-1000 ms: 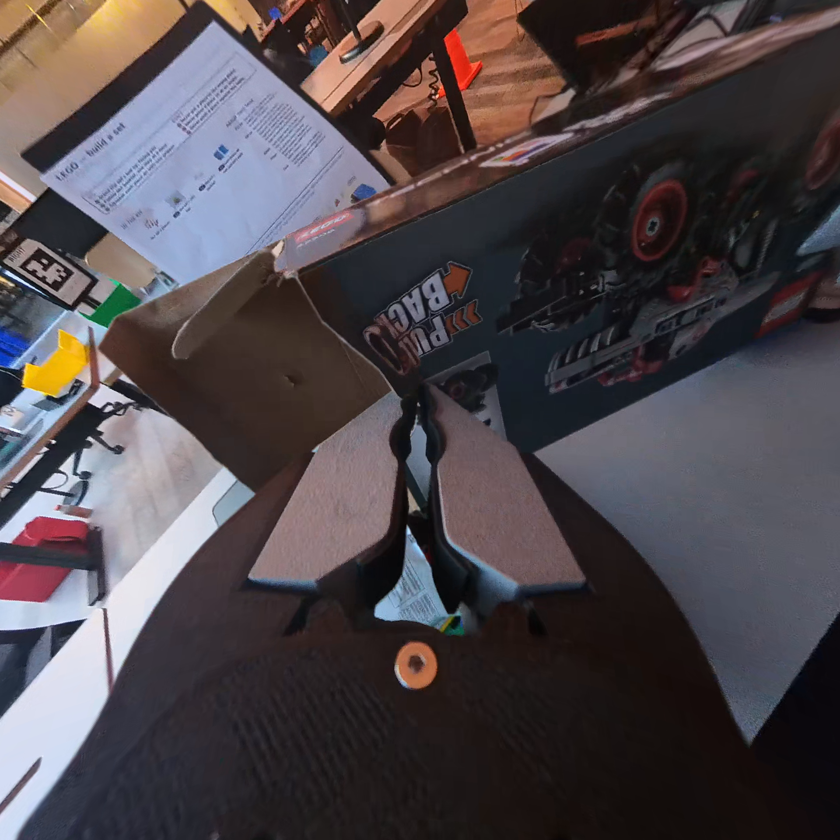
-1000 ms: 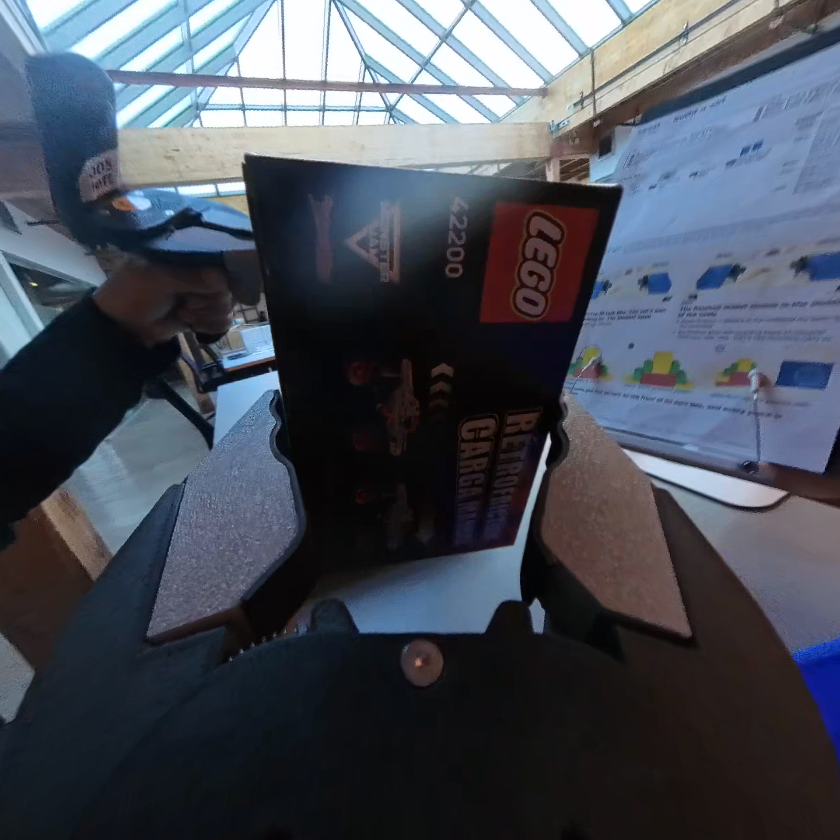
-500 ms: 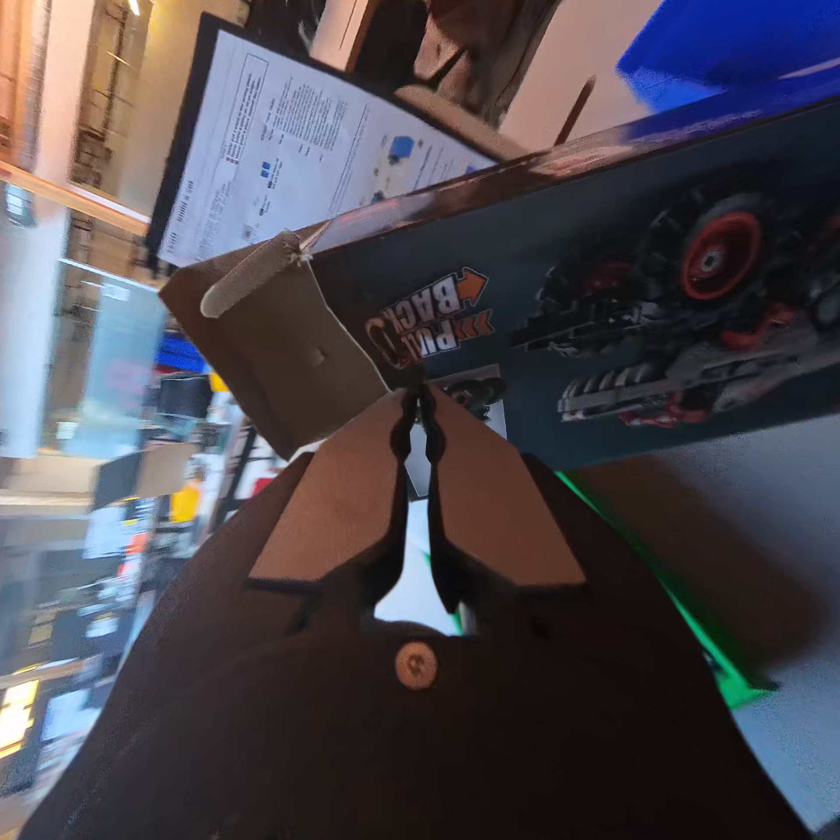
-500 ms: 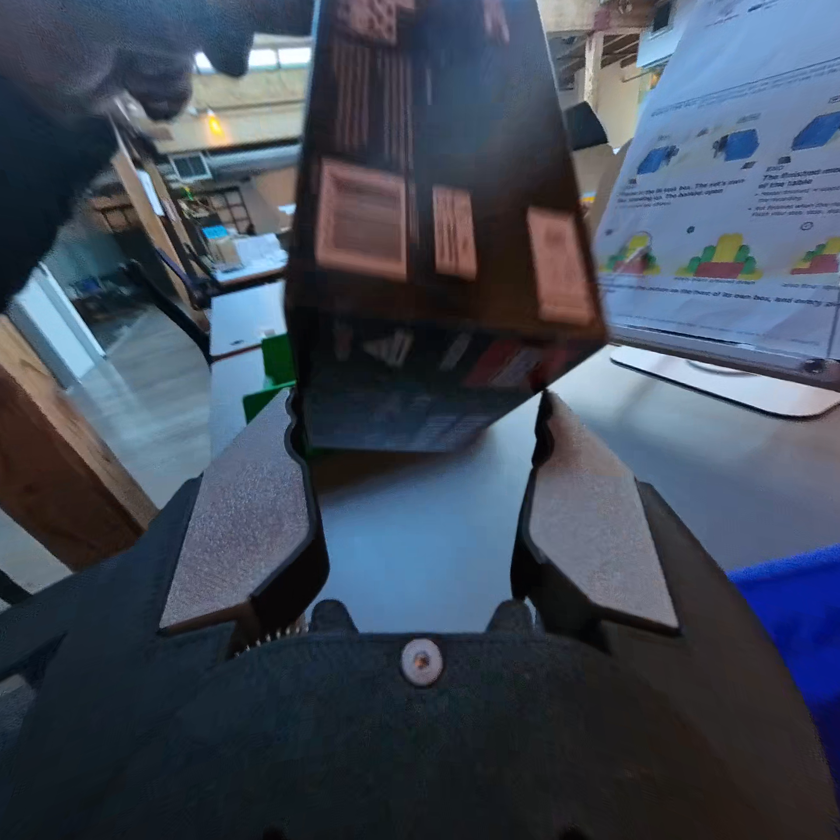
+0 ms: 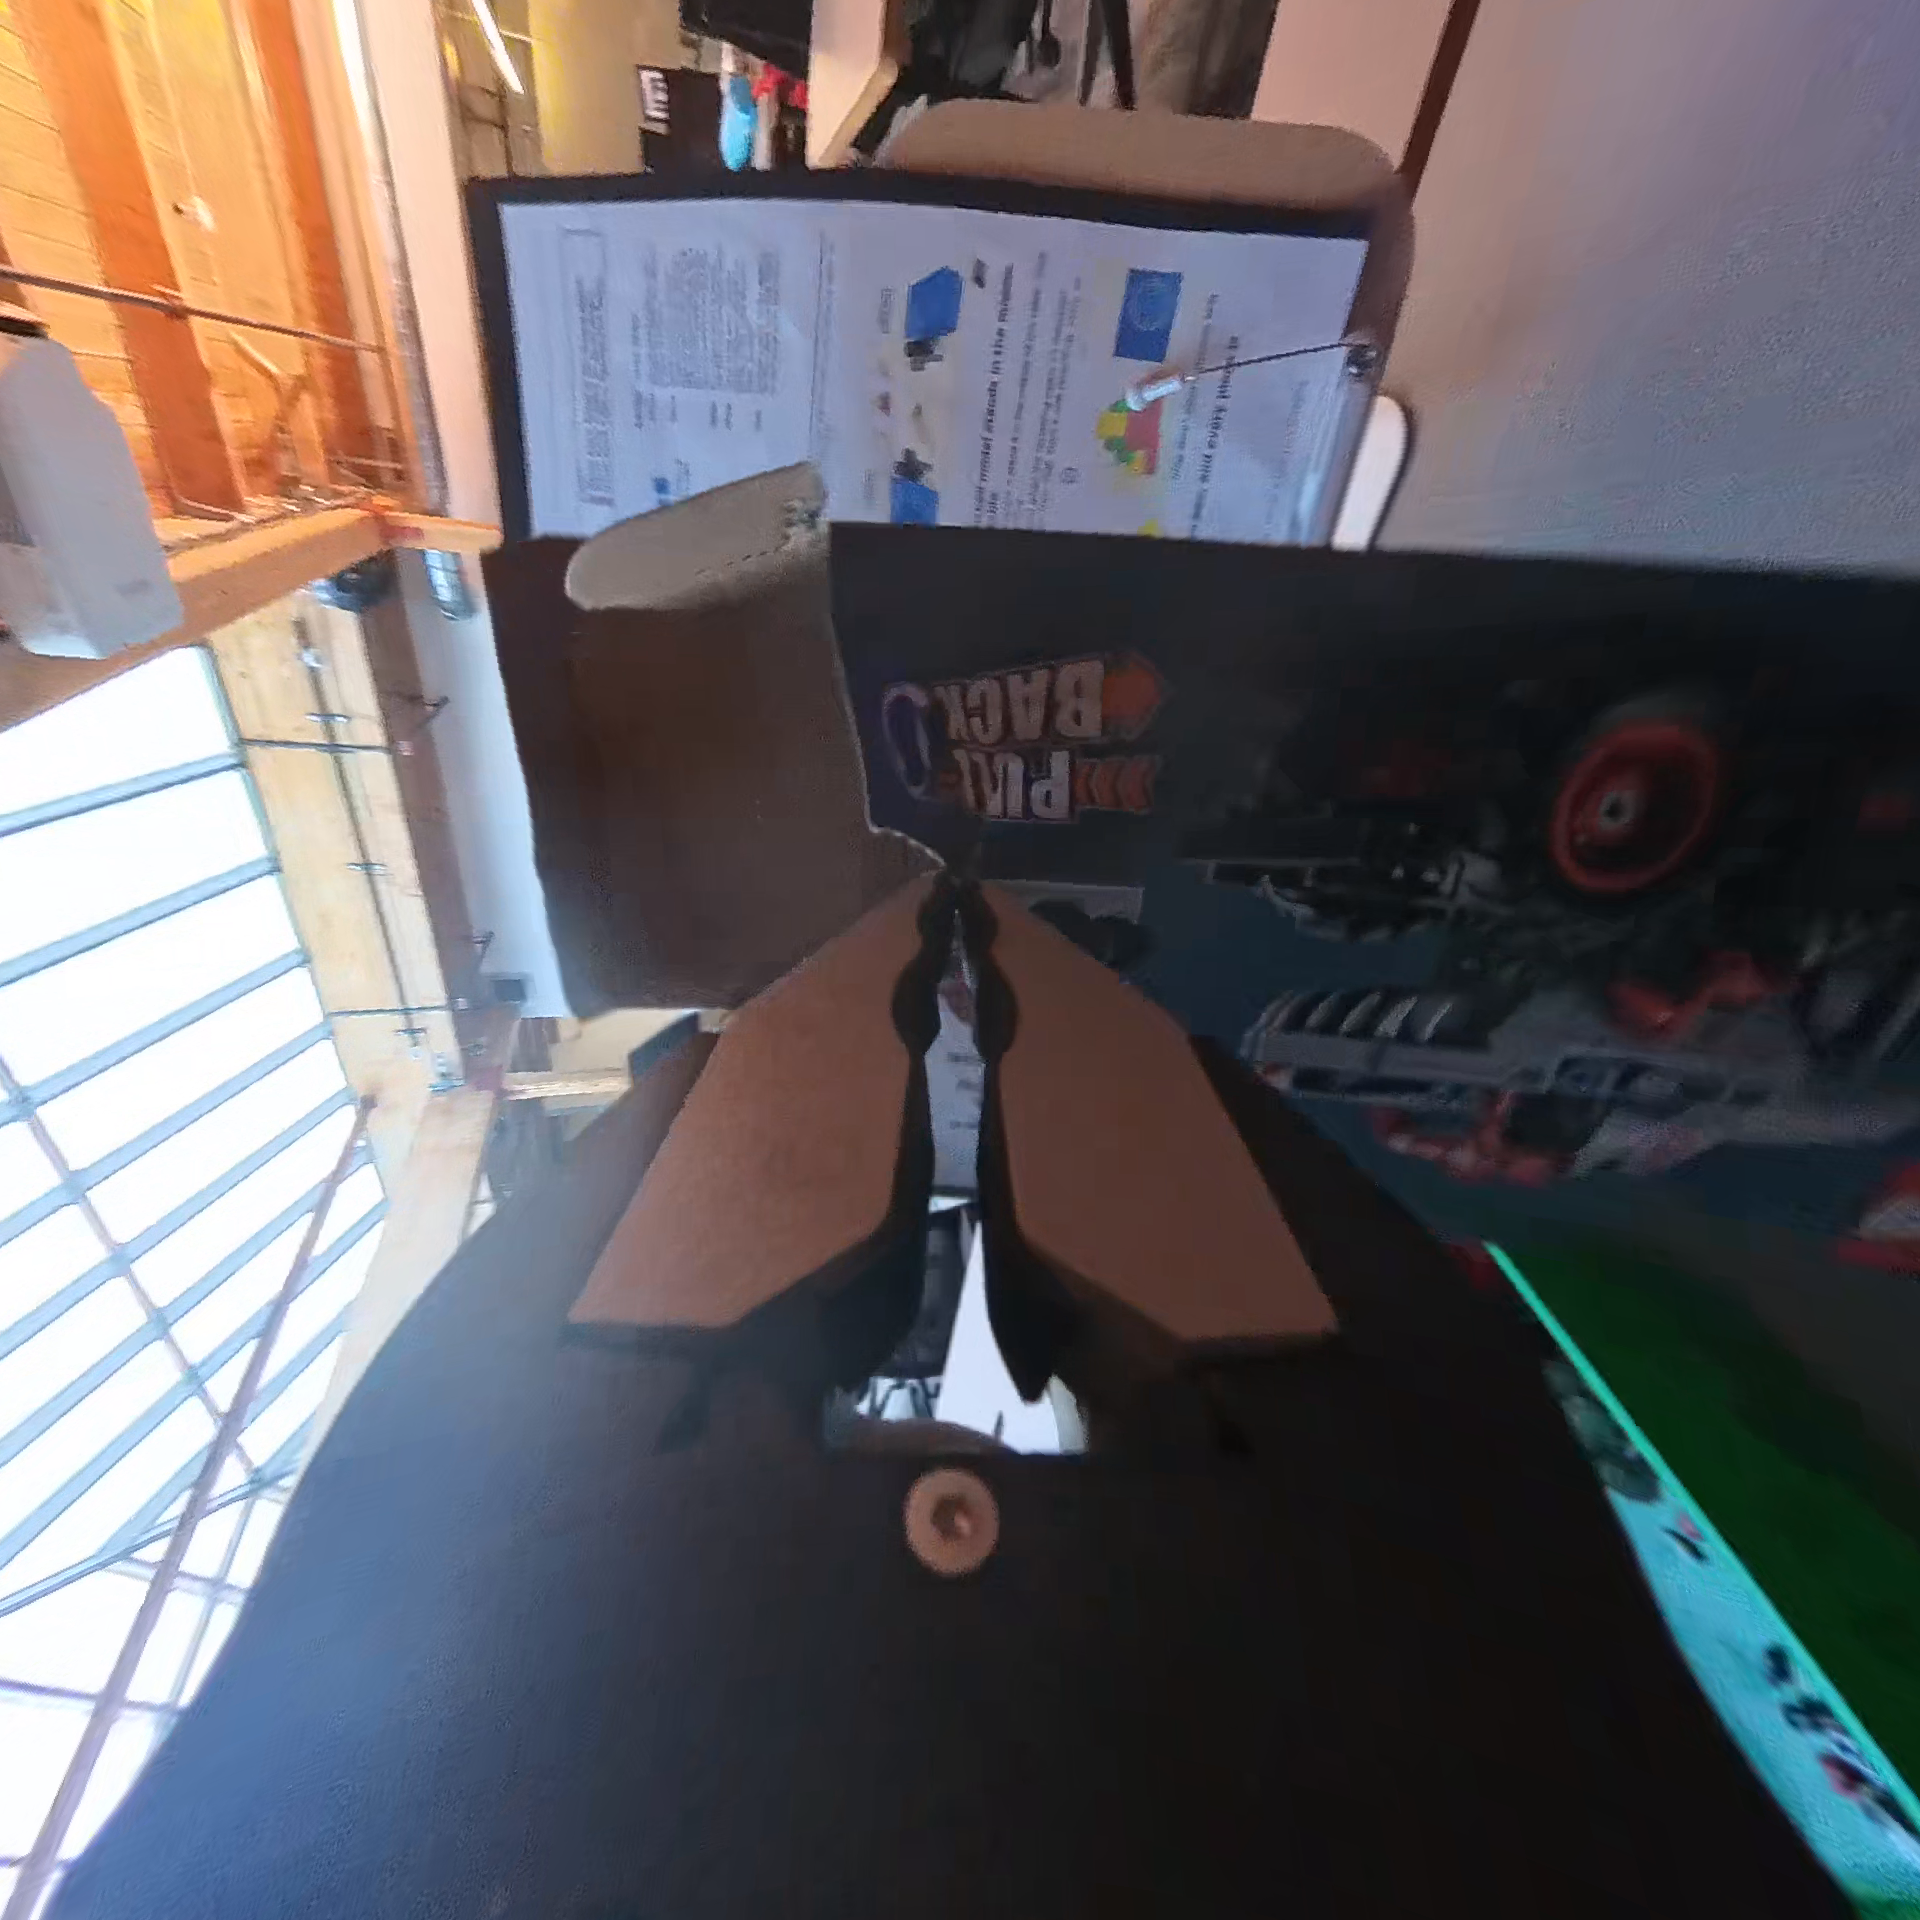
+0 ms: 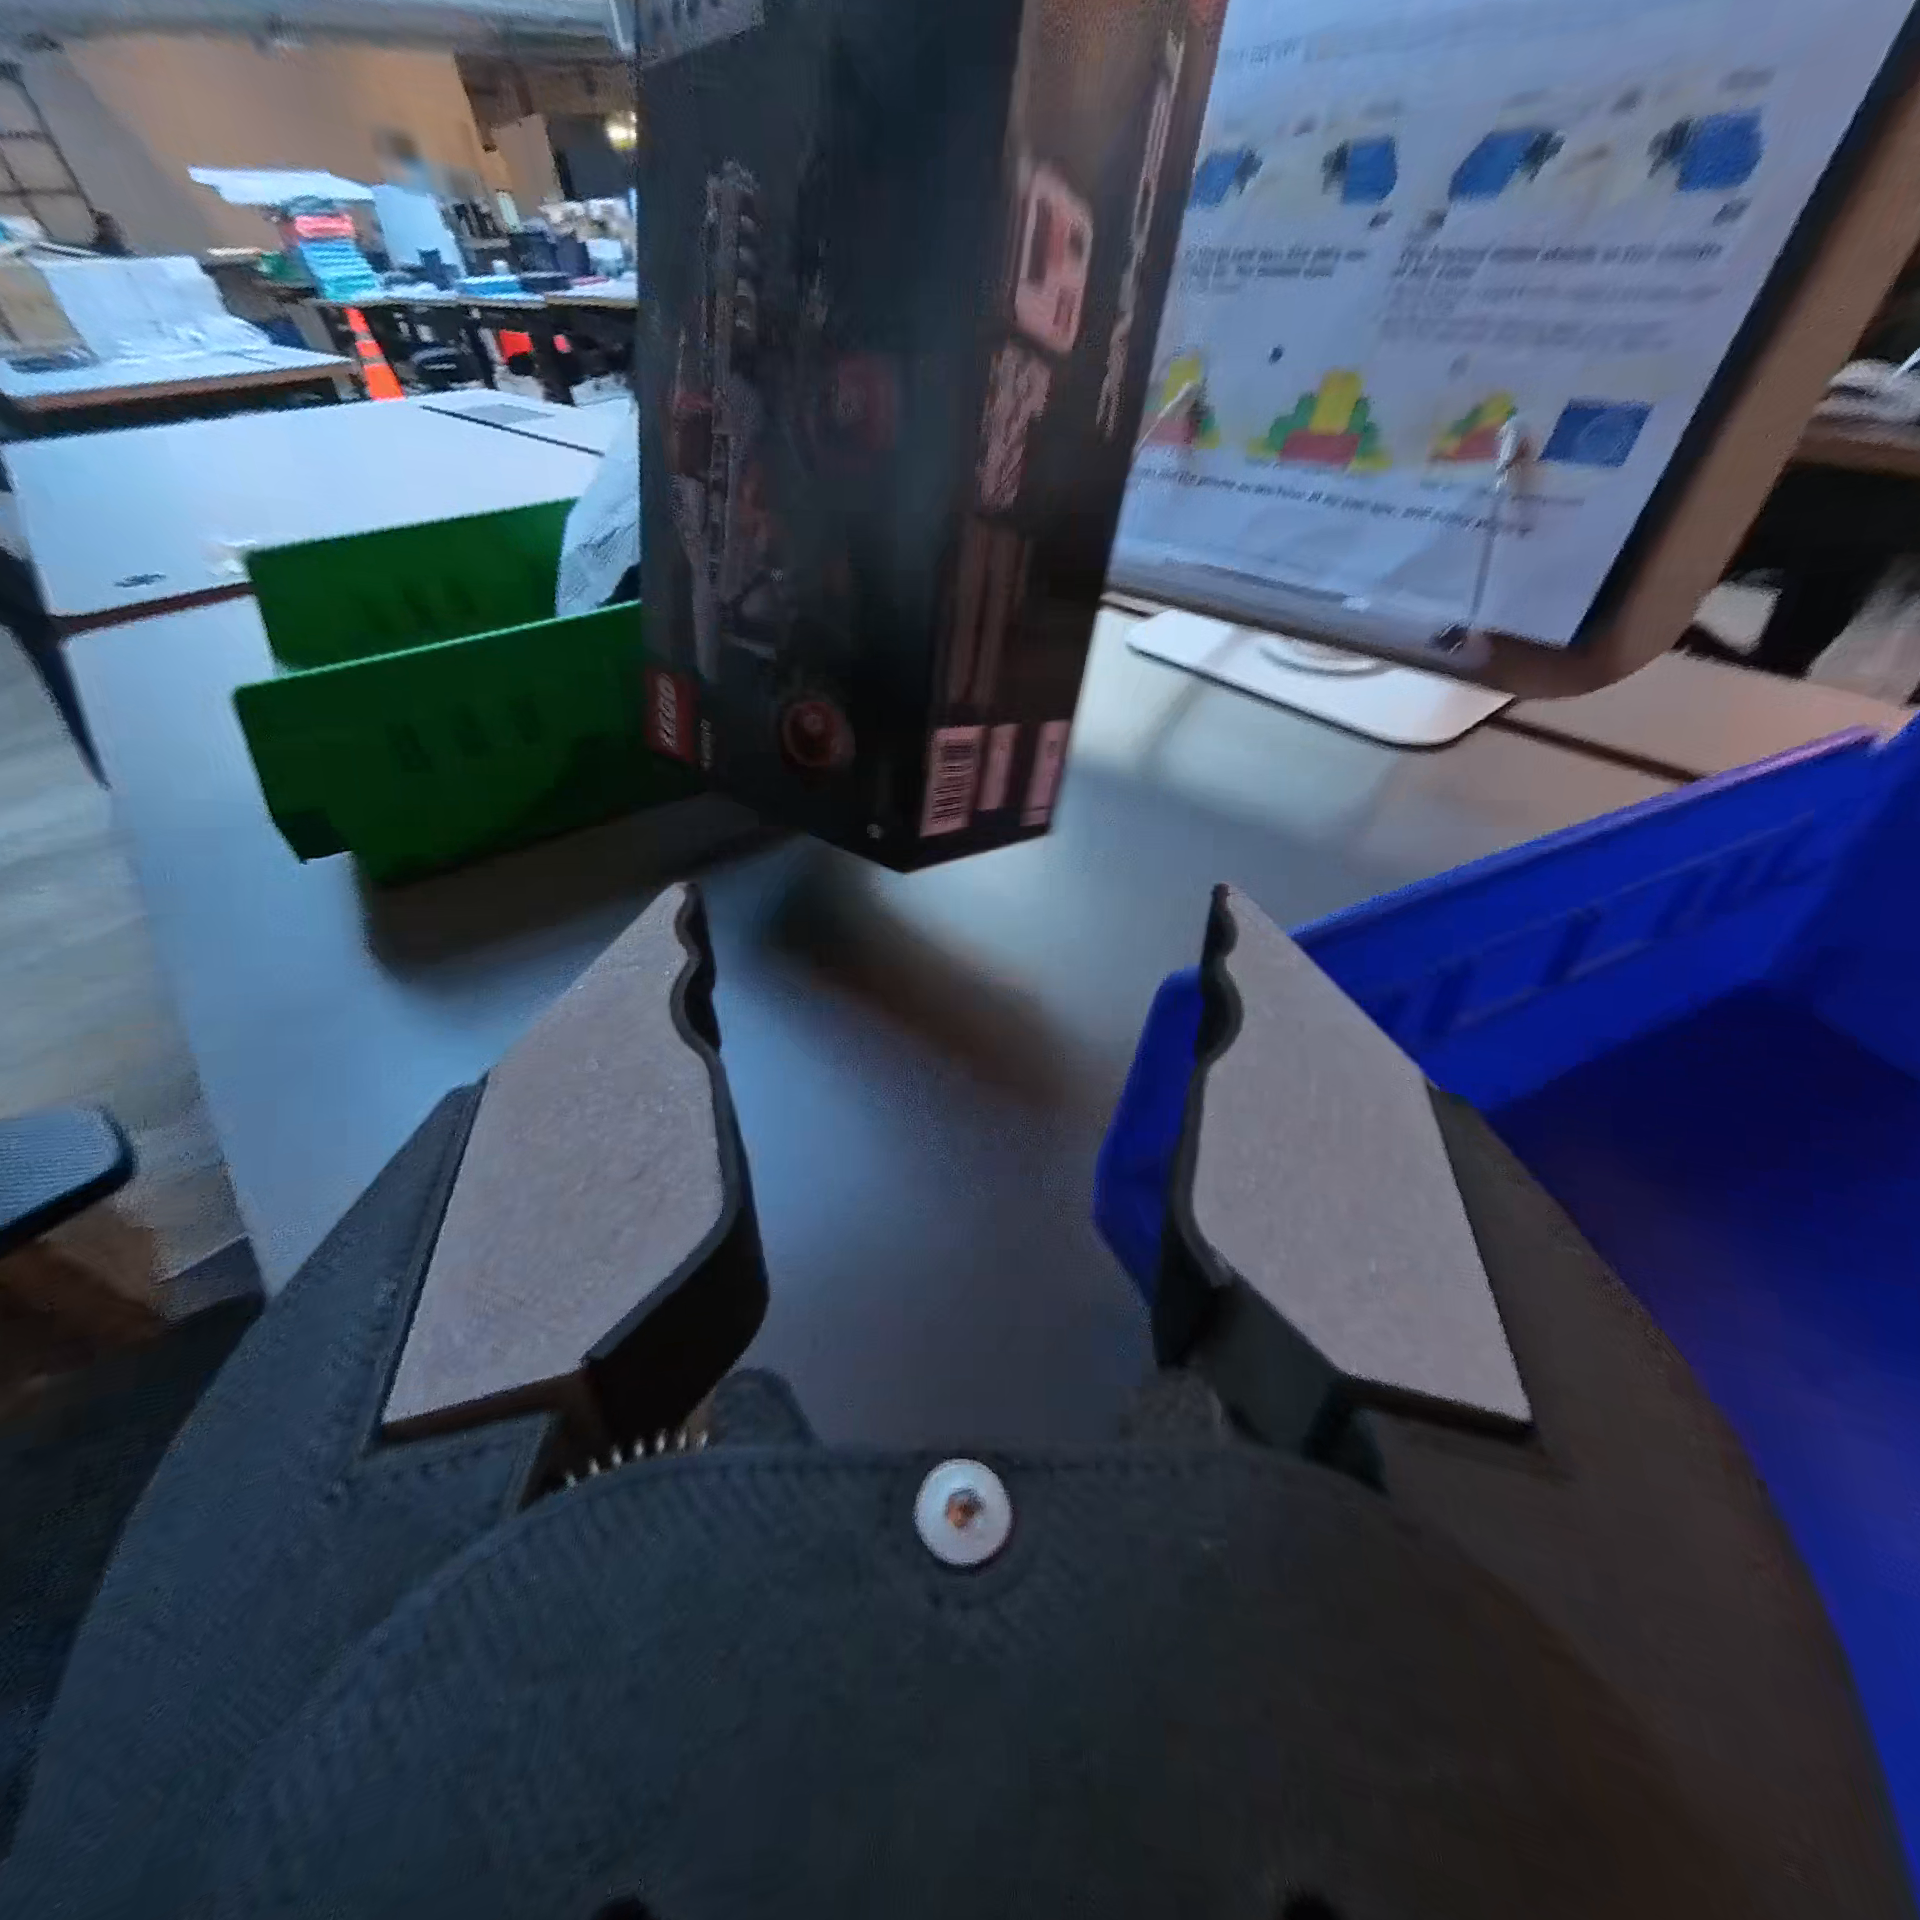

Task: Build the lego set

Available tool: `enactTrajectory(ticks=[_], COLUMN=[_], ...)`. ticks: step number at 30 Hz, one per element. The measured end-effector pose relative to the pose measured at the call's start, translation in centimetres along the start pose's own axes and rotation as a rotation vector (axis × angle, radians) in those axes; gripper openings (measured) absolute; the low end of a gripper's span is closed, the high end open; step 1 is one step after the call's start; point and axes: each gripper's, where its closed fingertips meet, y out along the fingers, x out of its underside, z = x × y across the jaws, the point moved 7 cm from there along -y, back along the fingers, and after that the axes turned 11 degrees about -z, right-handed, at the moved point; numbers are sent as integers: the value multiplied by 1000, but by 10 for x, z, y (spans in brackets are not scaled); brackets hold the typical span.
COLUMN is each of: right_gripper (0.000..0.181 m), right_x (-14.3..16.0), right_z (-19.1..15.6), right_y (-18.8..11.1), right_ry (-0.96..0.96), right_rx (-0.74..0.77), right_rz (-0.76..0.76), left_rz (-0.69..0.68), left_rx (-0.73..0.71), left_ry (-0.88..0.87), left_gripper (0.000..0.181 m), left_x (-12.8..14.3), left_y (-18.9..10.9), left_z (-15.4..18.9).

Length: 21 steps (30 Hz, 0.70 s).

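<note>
Left tongs (image 5: 958,894) pinched nearly together on the edge of a dark printed cardboard lego box (image 5: 1455,883), right at the root of its opened brown end flap (image 5: 707,790), which hangs off to the left of the tips. Box up in the air and turned on end, its picture side running away to the right of those tongs, with a white instruction sheet on a black-framed stand (image 5: 935,364) beyond it and a green strip low on the right, too blurred to identify.

Right tongs (image 6: 954,914) spread wide with nothing between them, low over the grey table top (image 6: 914,1122). Green plastic bin (image 6: 436,727) ahead and to the left of their tips, just beside the box. Same box straight ahead, upright, its bottom corner hanging close above the table, apart from both fingers. Blue plastic bin (image 6: 1621,997) hard against the right finger's outer side.
</note>
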Motion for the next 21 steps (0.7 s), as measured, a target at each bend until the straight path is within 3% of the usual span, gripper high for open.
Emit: enactTrajectory(ticks=[7,10,14,17,19,21], right_gripper=[85,82,77,47,41,31], right_x=[-1,2,6,13,18,20], right_z=[-8,-17,-41,-76,-101,-109], right_y=[3,7,11,20,35,63], right_ry=[-52,-76,-122,-182,-214,-259], right_rx=[-54,-91,-161,-344,-448,-372], right_rz=[12,-12,-29,-74,-134,-191], left_rz=[56,102,203,284,310,314], left_rx=[75,-9,-54,43,101,135], left_ry=[-47,-72,-163,-227,-233,-220], left_gripper=[0,0,0,0,0,0], left_x=[-9,-10,-7,-2,-2,-7], left_y=[4,1,-26,-53,-64,-69], left_z=[30,41,57,65,69,70])
